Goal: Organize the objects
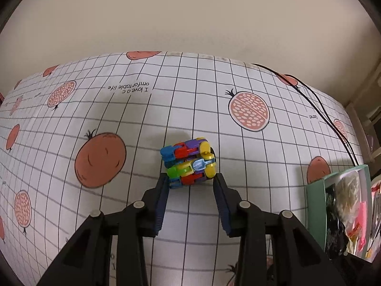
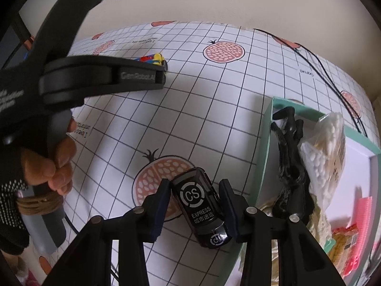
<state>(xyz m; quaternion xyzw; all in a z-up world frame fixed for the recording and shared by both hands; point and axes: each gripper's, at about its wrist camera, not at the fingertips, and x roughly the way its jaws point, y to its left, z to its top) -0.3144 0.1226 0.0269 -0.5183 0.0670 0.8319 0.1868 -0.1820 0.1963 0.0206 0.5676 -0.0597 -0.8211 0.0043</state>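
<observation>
Now, with the left gripper (image 1: pixel 191 178) spread around the colourful block toy (image 1: pixel 188 162) and the right gripper (image 2: pixel 195 190) bracketing the black toy car (image 2: pixel 201 205) with its grasp unconfirmed, centre each object before clamping.

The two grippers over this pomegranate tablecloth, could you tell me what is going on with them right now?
A person is tidying small items into a green box that already holds a black figure and a bag of white pieces. The left gripper is open, its fingers on either side of a multicoloured block toy resting on the tablecloth. The right gripper straddles a black toy car marked CS Express beside the box; whether it is squeezing it is unclear.
</observation>
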